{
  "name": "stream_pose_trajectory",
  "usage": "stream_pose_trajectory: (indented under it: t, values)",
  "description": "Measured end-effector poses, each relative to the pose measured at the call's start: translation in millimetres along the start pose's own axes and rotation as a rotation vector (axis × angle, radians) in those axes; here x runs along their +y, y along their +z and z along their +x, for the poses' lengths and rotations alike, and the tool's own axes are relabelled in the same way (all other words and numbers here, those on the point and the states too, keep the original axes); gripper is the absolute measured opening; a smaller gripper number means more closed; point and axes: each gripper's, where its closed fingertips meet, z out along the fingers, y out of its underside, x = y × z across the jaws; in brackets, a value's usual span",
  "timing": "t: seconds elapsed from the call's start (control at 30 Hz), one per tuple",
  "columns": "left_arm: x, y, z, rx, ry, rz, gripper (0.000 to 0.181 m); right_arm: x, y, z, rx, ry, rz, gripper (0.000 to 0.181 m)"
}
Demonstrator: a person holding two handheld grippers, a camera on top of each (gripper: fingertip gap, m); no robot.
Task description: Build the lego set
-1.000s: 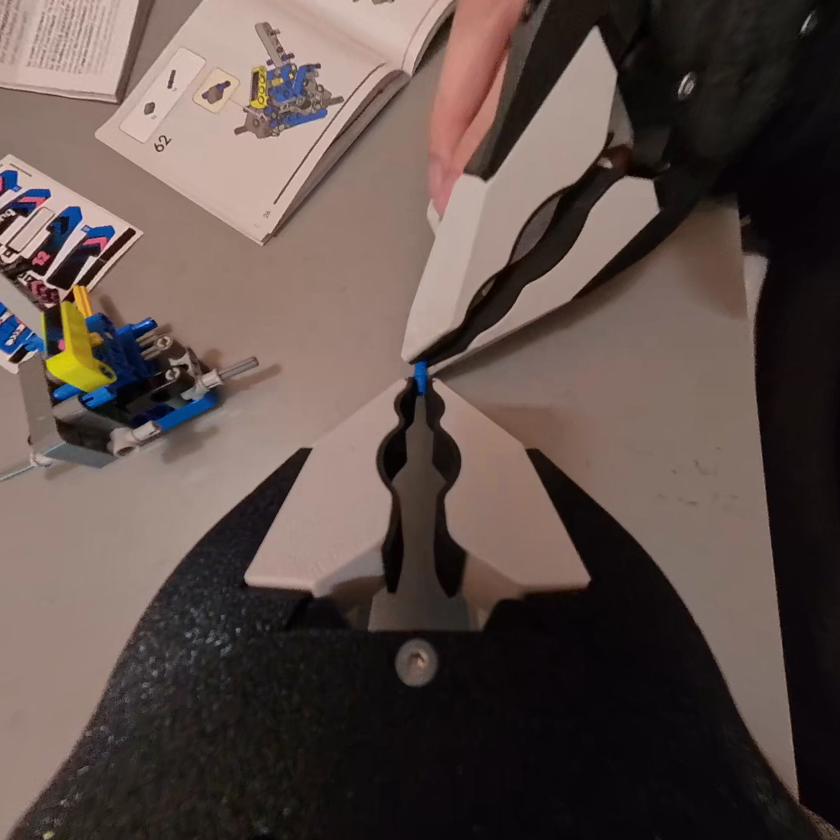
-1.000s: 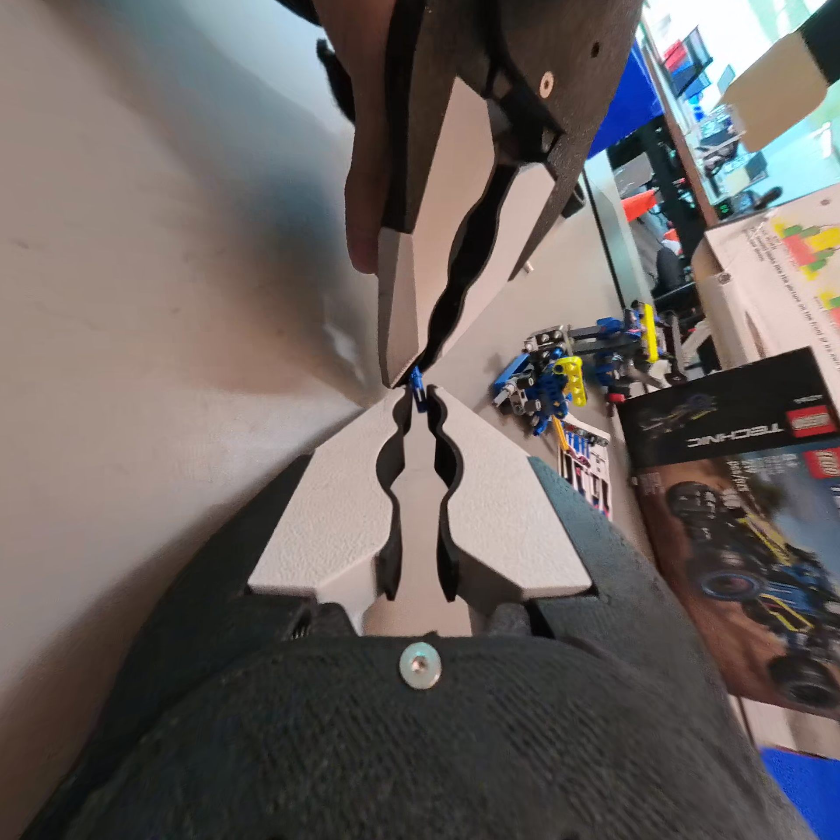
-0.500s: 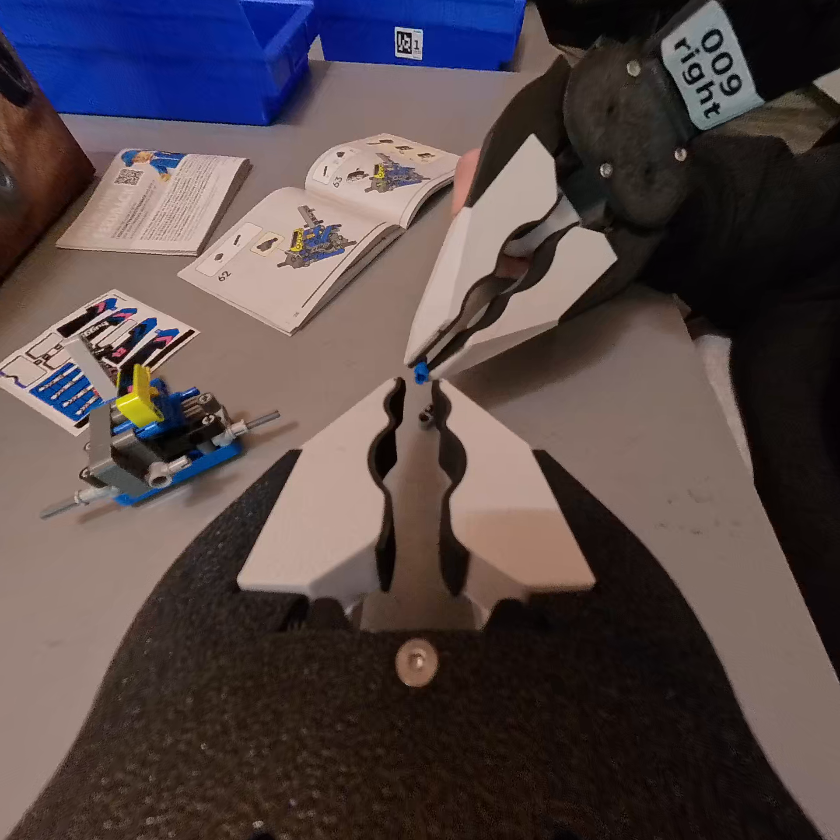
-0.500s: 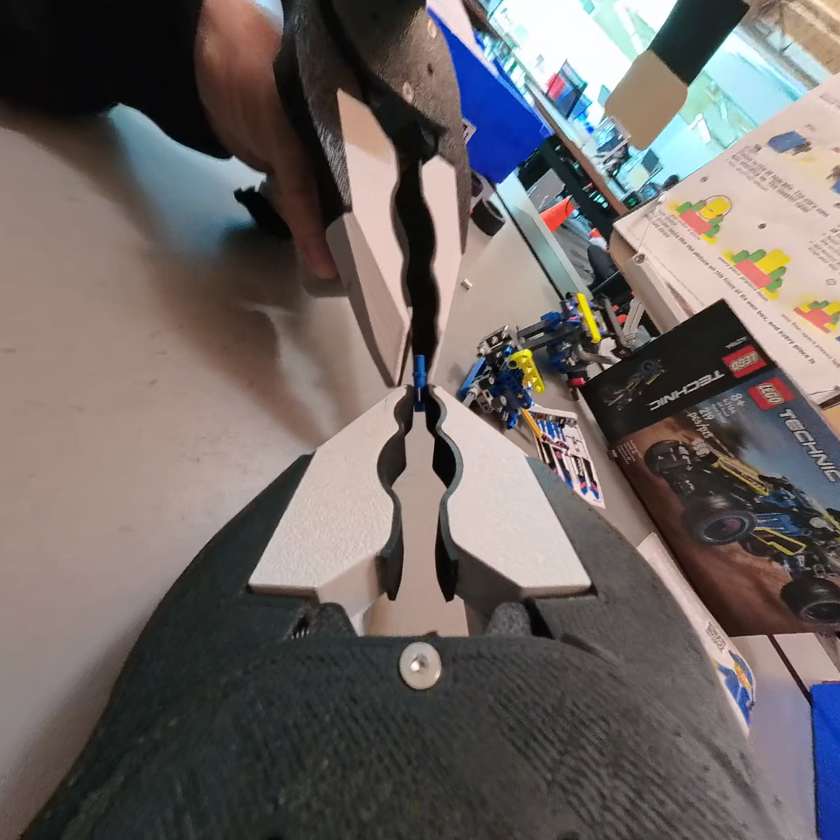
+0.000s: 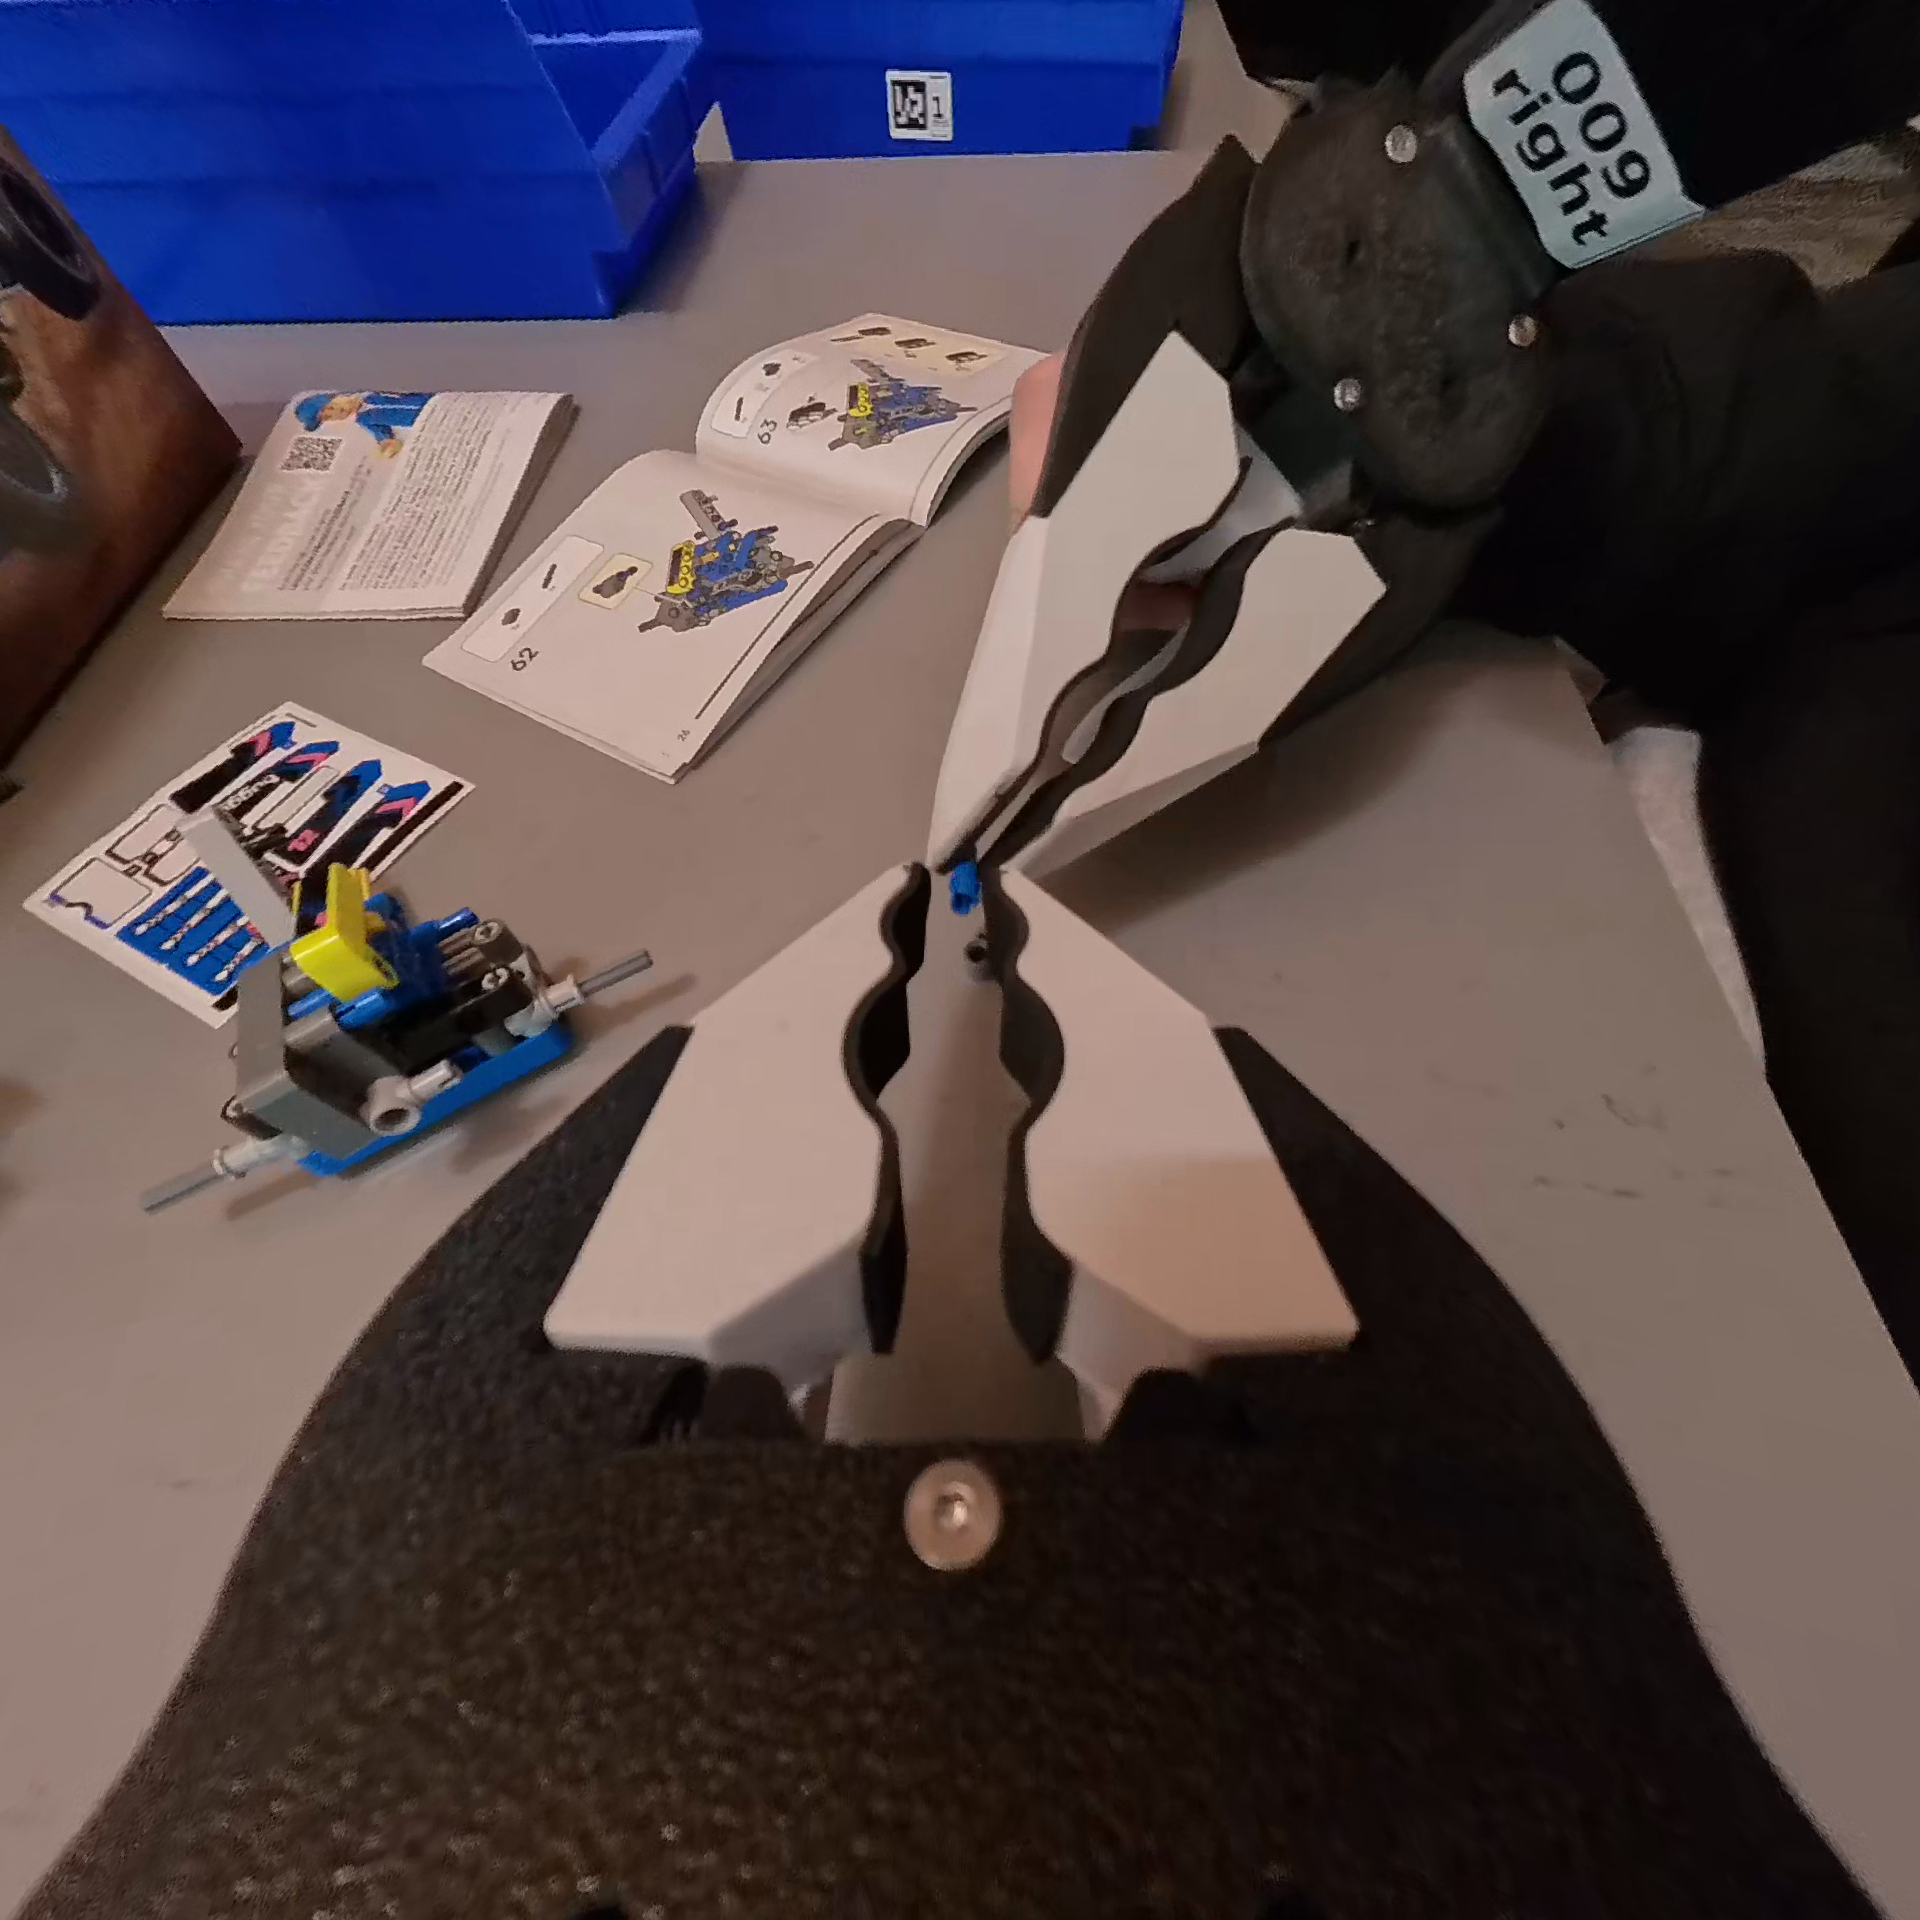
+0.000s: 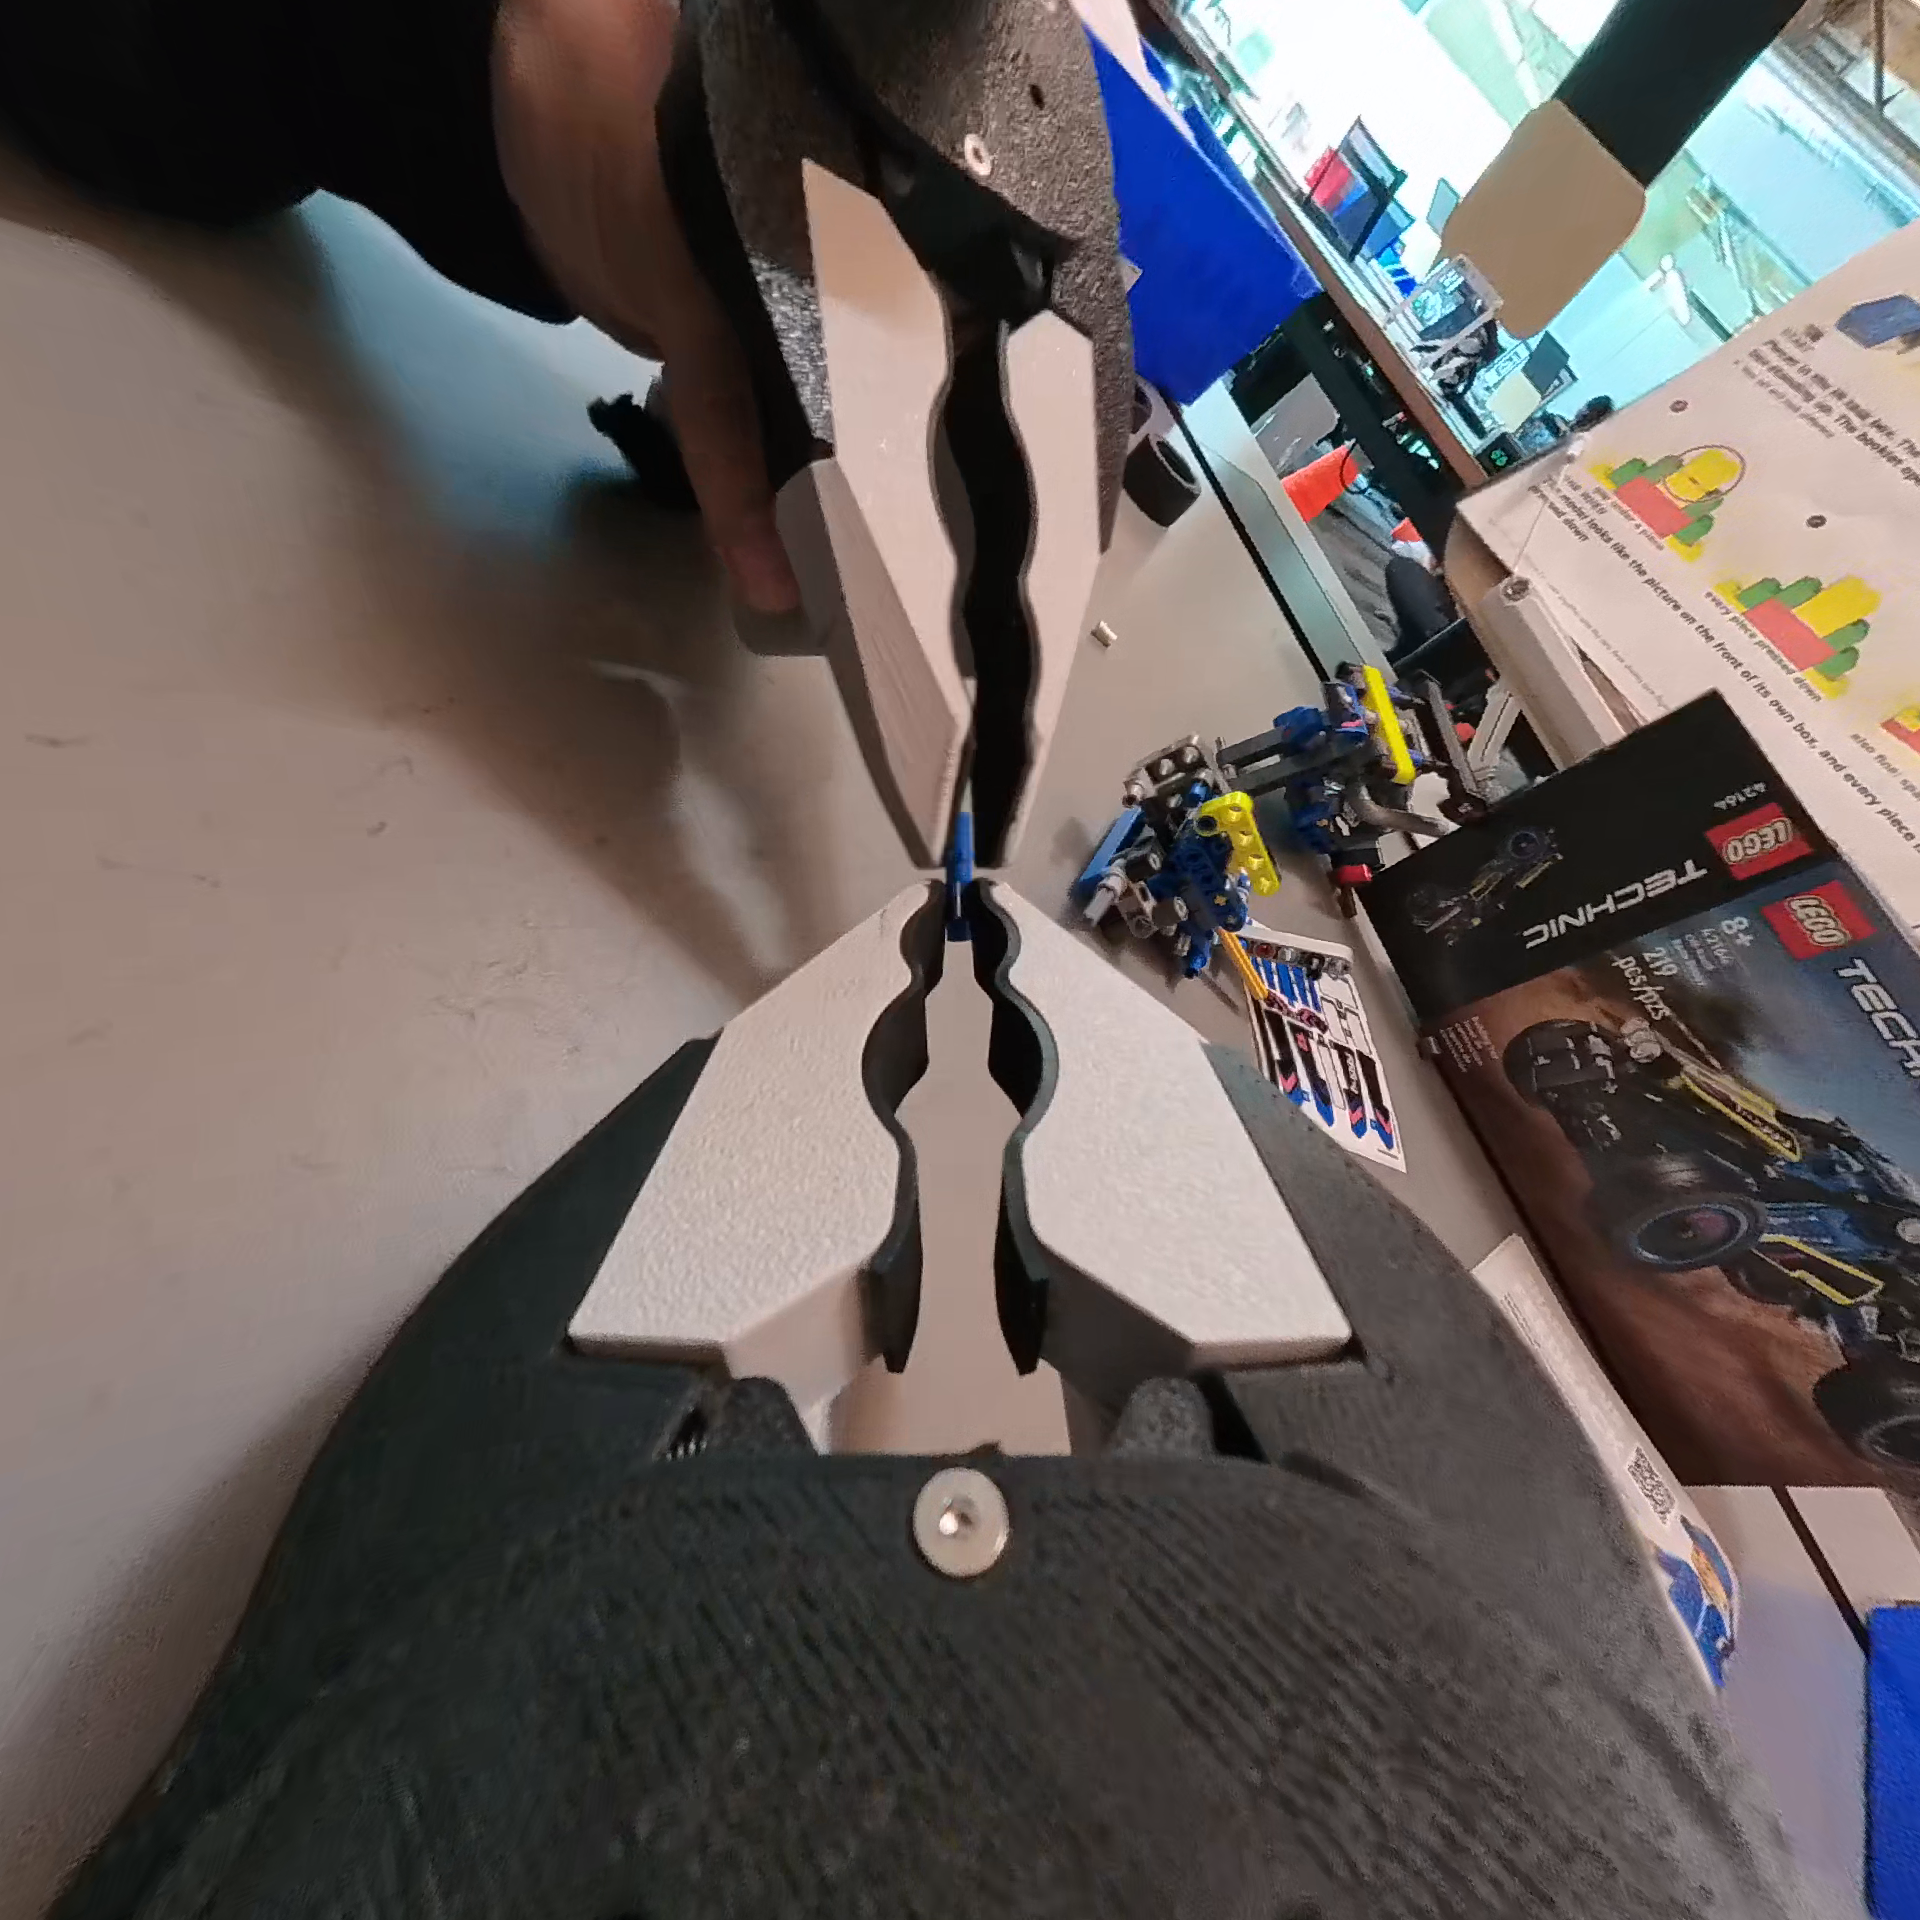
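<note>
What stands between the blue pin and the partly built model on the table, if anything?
One finger of the open left gripper, beside the blue pin in the right gripper; then only table up to the model.

Each gripper has a rough, speckled black body, broad and rounded, with one silver screw at its centre line. From it reach two pale grey wedge-shaped fingers (image 5: 748, 1122), flat-faced and tapering to points, their inner edges lined with wavy black pads (image 6: 904, 1049). The right gripper (image 5: 961, 868) carries small silver screws around its round black hub and a pale blue label with dark writing. The person wears black sleeves (image 5: 1704, 499).
</note>
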Motion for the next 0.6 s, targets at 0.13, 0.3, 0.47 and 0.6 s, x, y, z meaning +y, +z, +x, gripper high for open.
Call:
stream_pose_trajectory:
  t: [0.13, 0.3, 0.47, 0.6]
  values:
    - [2.9, 2.2, 2.4, 0.008, 0.016, -0.023, 0.003, 0.5, 0.8, -2.1, -0.010, -0.008, -0.005, 0.003]
    - [3.5, 2.8, 1.9, -0.003, 0.047, -0.029, 0.002, 1.9, 1.2, -3.5, -0.013, -0.025, -0.013, 0.003]
    - [1.9, 2.5, 1.6, -0.008, 0.056, -0.021, 0.002, 1.2, 0.7, -3.4, -0.006, -0.038, -0.007, 0.003]
    - [-0.2, 1.5, 1.0, -0.017, 0.042, -0.018, 0.002, -0.2, 0.1, -2.7, -0.006, -0.034, 0.007, 0.003]
